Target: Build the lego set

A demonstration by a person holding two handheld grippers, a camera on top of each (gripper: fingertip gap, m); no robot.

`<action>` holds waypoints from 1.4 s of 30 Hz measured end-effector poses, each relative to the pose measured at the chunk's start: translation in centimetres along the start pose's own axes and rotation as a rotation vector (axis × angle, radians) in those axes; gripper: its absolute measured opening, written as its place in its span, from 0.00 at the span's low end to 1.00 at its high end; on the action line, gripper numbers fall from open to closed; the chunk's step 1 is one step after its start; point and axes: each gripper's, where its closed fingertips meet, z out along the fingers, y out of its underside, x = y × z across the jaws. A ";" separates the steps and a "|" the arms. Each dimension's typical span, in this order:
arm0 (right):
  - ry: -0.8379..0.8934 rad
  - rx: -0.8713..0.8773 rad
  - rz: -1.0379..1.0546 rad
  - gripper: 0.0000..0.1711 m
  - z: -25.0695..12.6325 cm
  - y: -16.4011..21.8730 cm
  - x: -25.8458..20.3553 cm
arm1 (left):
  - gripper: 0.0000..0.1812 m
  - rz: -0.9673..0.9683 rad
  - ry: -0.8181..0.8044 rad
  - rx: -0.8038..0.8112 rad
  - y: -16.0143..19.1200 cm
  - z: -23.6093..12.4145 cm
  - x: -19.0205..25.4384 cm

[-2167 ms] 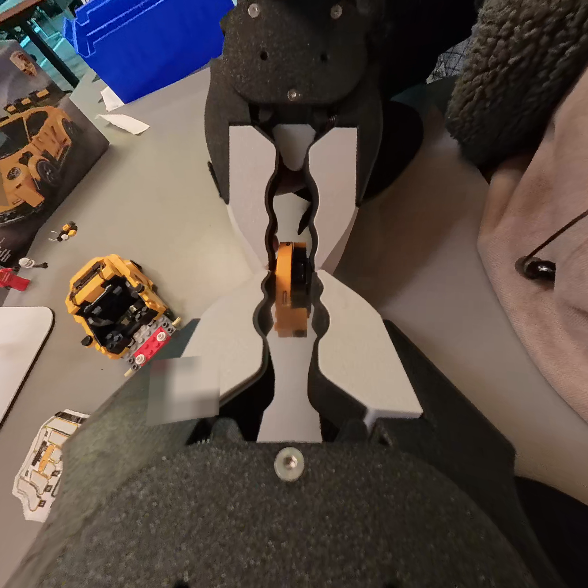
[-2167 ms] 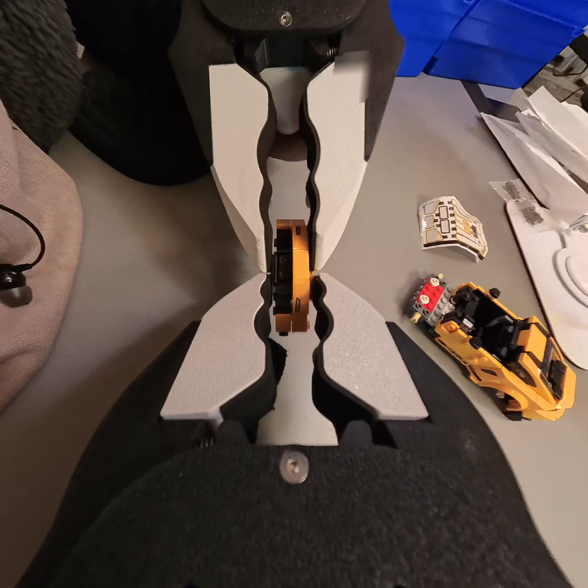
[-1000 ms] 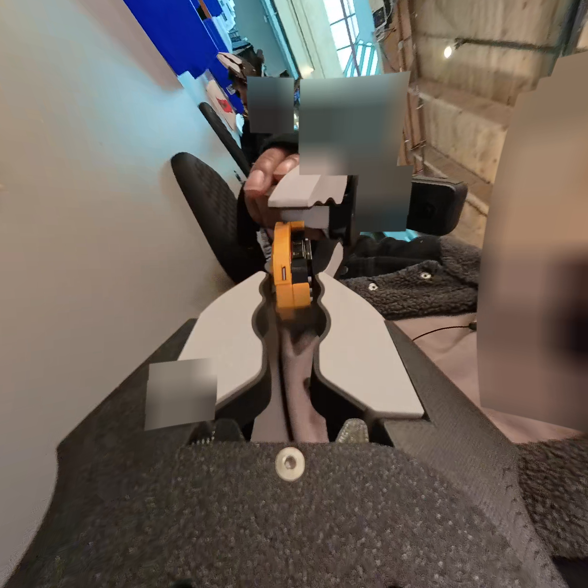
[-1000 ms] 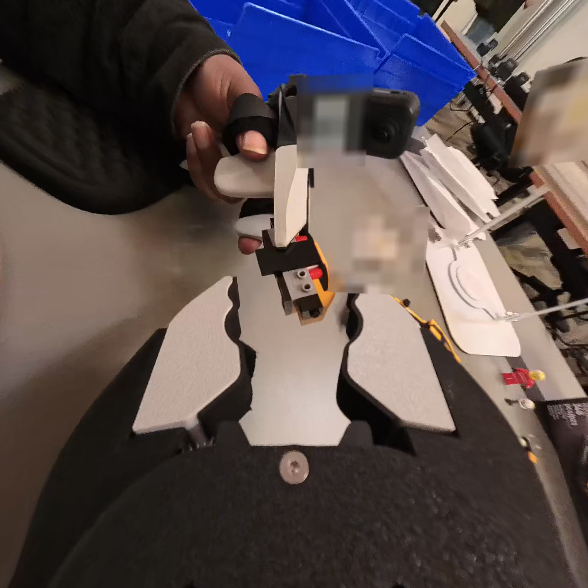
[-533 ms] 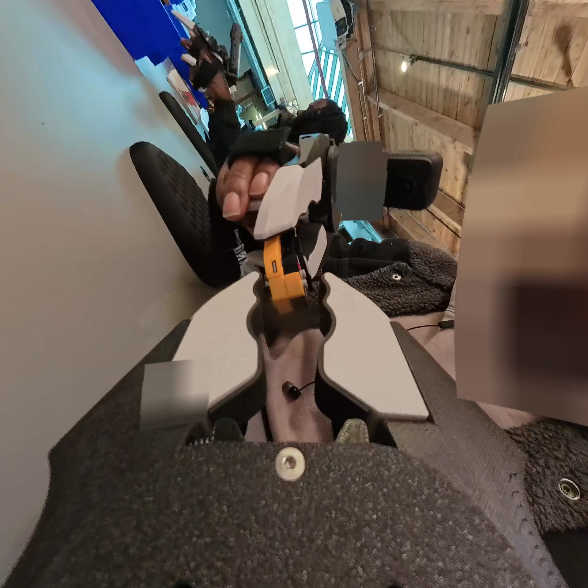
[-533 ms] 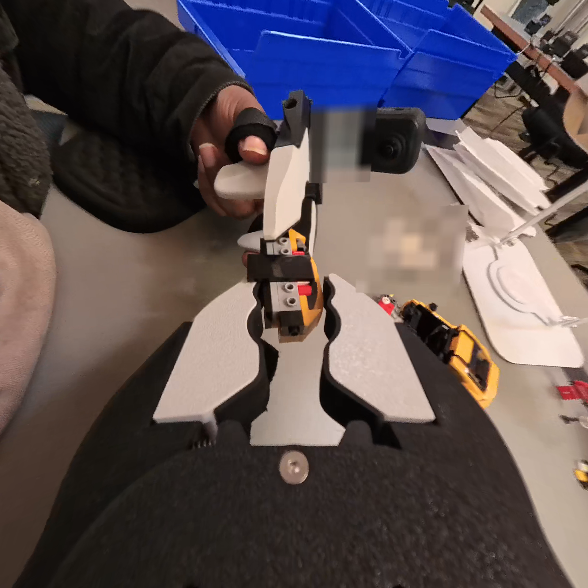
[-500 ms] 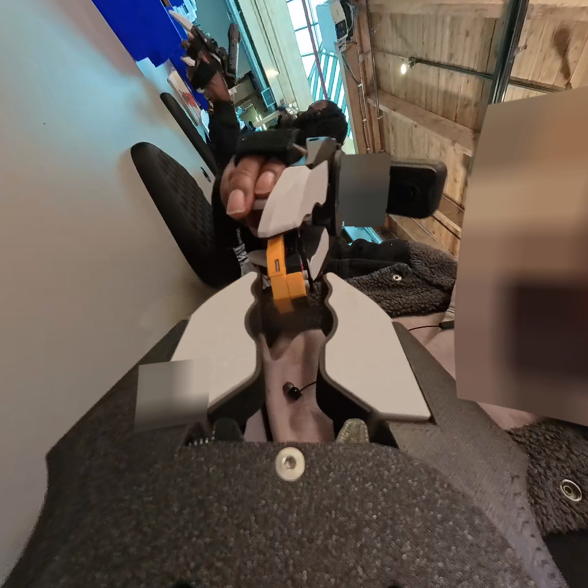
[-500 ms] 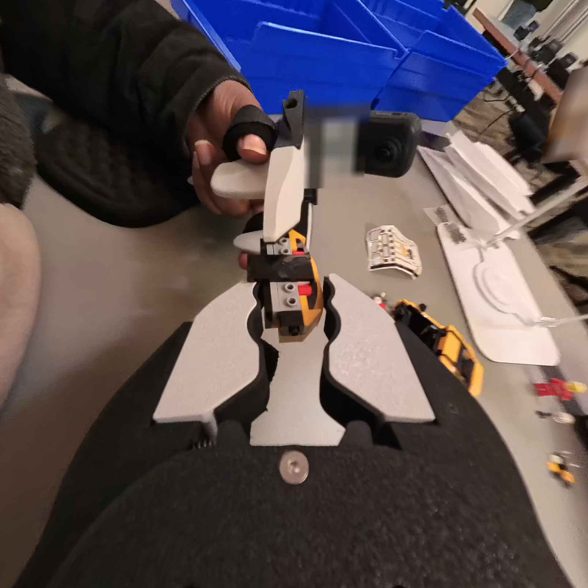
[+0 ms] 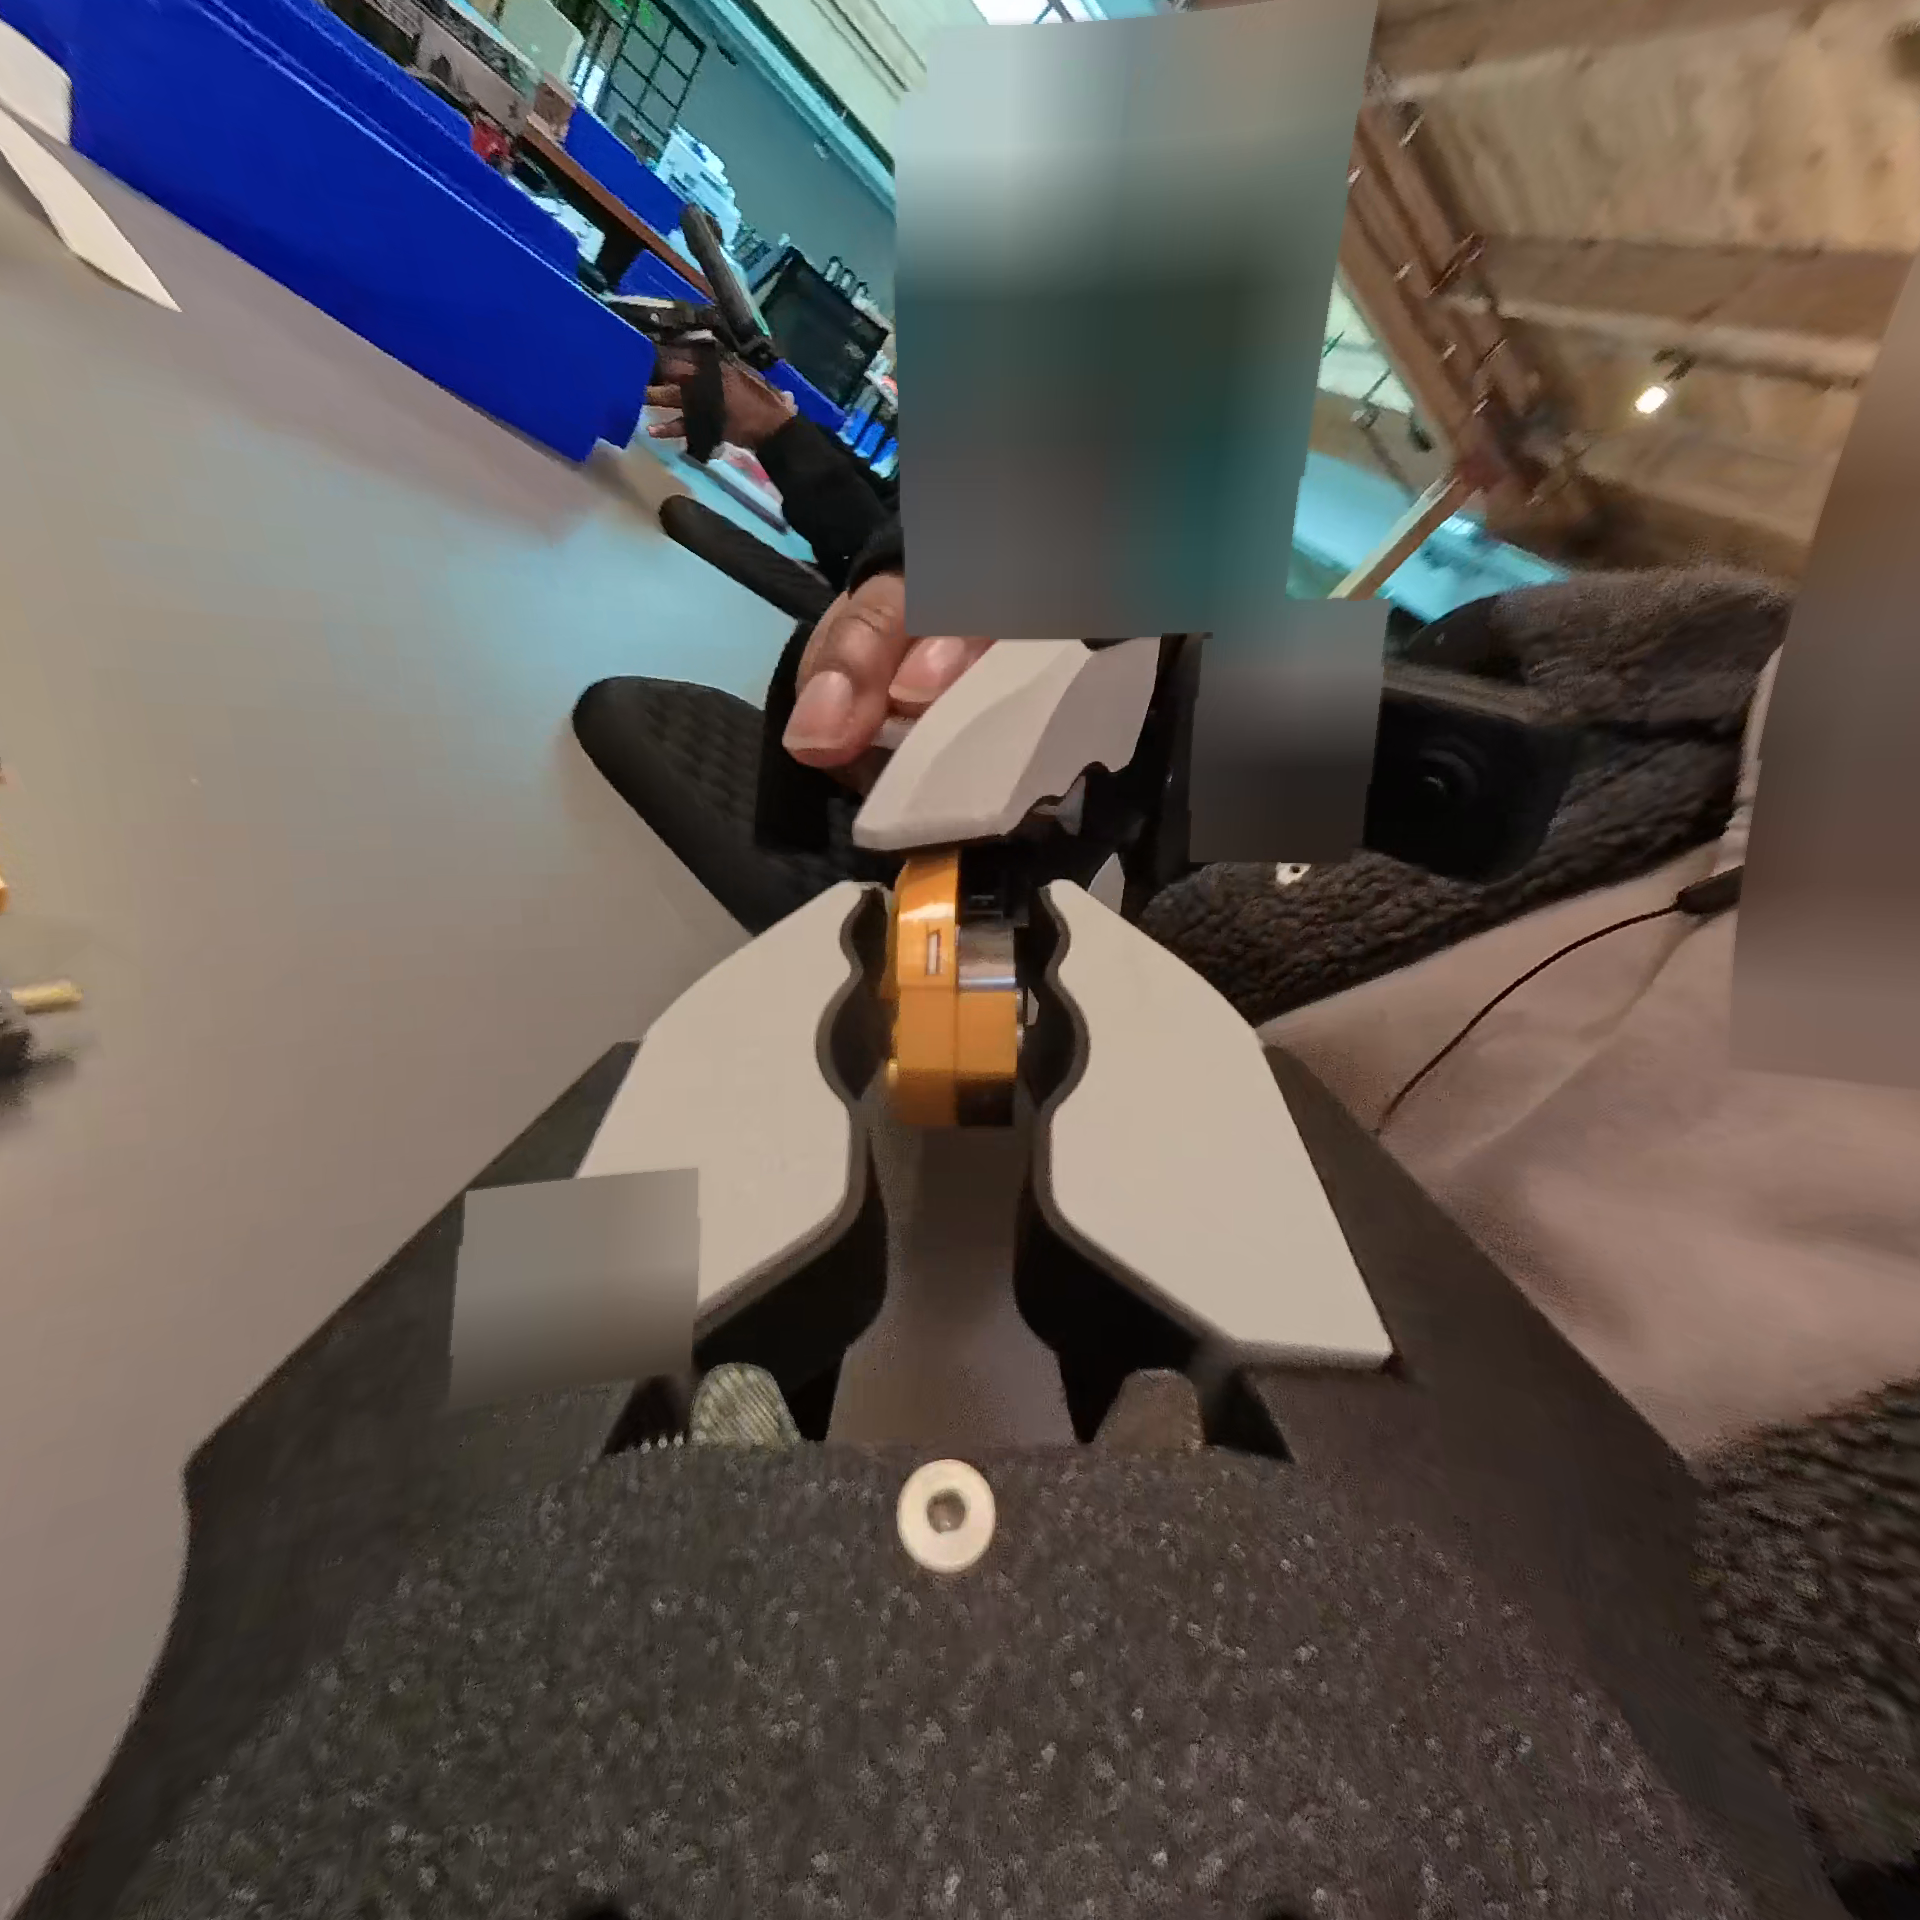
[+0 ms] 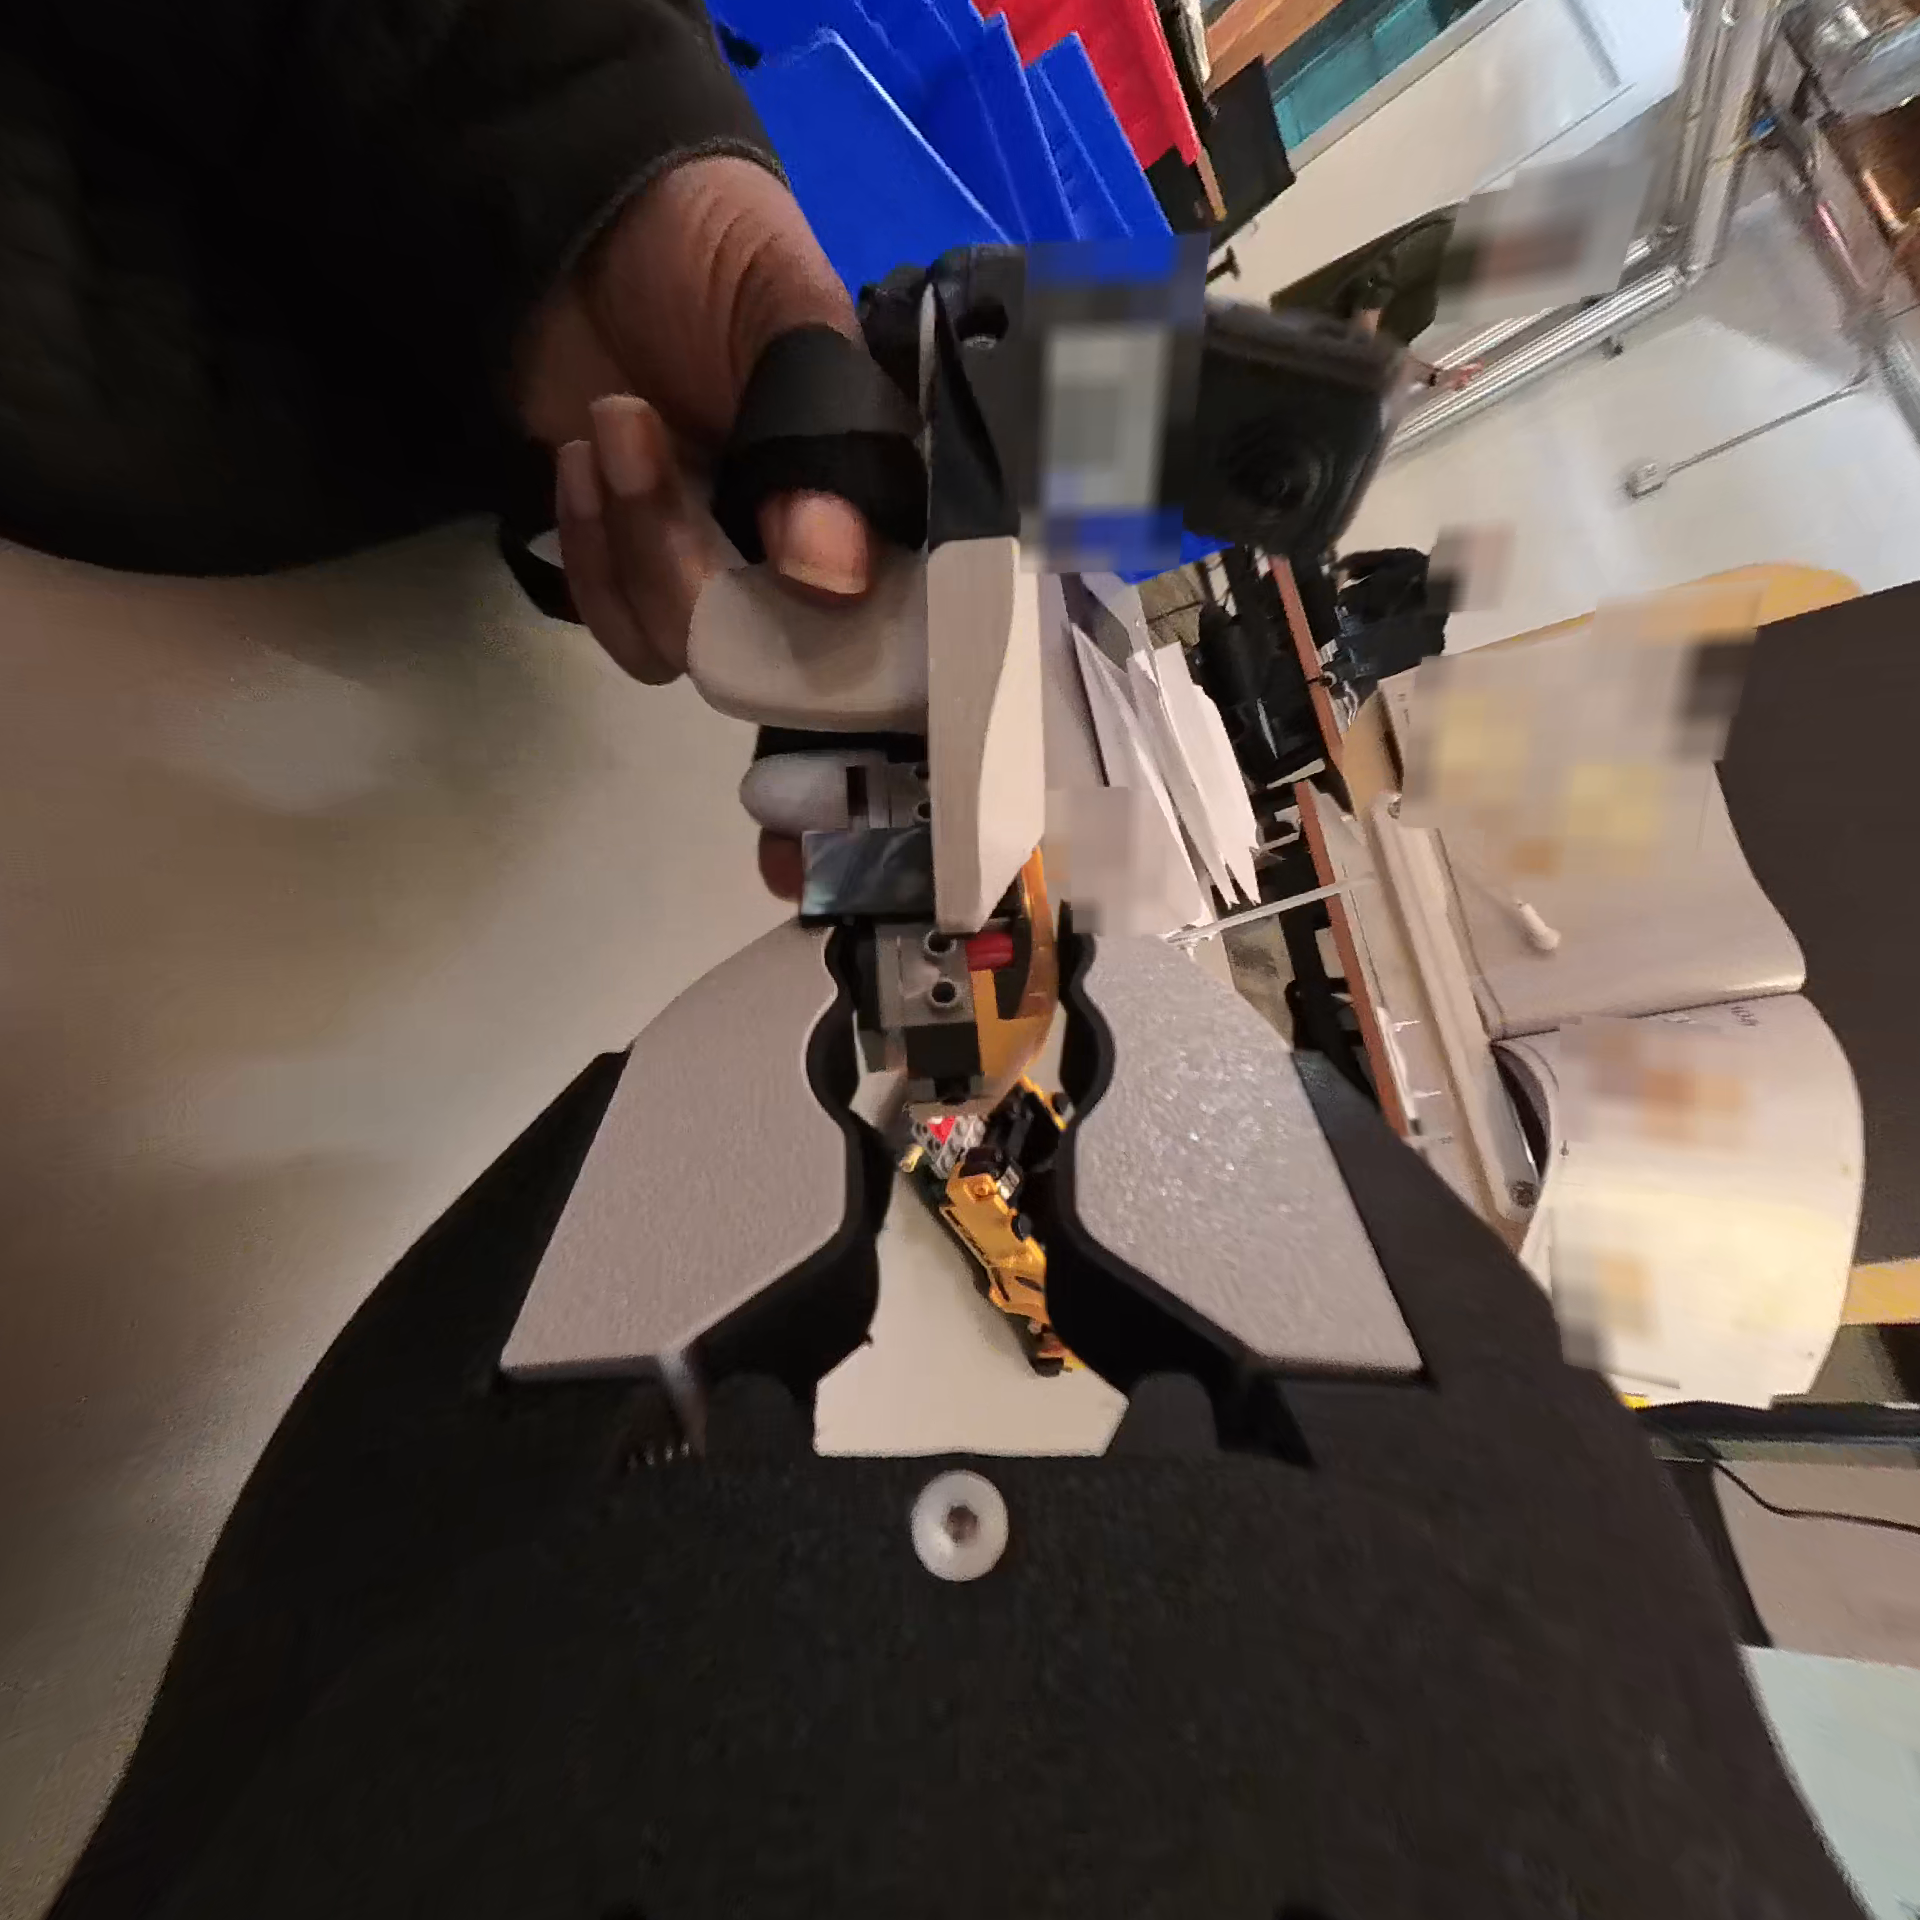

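Note:
A small lego sub-assembly, orange with black and grey bricks and a red stud (image 9: 940,997), is held in the air between both grippers. My left gripper (image 9: 956,920) is shut on it, jaws pressed on its orange and black sides. My right gripper (image 10: 951,945) is closed around its grey and orange end (image 10: 935,997). The right gripper's white finger (image 9: 997,748) reaches in from above in the left wrist view. The left gripper's finger (image 10: 977,748) overlaps the piece in the right wrist view. The orange lego car (image 10: 992,1226) lies on the table behind, seen between my right fingers.
Blue bins (image 9: 343,208) stand along the far side of the grey table (image 9: 312,727) and show in the right wrist view (image 10: 883,135). White paper sheets (image 10: 1174,748) and an open booklet (image 10: 1766,935) lie to the right. A black mat (image 9: 675,748) and a fleece garment (image 9: 1558,727) are close by. The tips of both grippers are at nearly the same place.
Both grippers have tilted and swung together with the sub-assembly still between them. The right wrist view now looks lower across the table, with the car showing between its fingers.

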 end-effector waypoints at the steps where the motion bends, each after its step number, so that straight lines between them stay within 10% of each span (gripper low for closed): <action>1: -0.003 0.000 0.016 0.21 0.0 0.2 -0.1 | 0.15 0.049 -0.028 -0.014 0.1 0.1 -0.1; 11: -0.322 0.156 0.607 0.32 -1.7 0.5 -1.8 | 0.15 0.616 -0.253 -0.111 0.4 1.0 -0.2; 20: -0.321 0.246 0.593 0.14 -1.9 -0.8 -1.7 | 0.15 0.815 -0.311 -0.096 -0.3 1.2 0.4; 42: -0.310 0.286 0.546 0.13 -2.3 -0.9 -2.3 | 0.15 0.925 -0.284 -0.133 0.1 0.9 0.7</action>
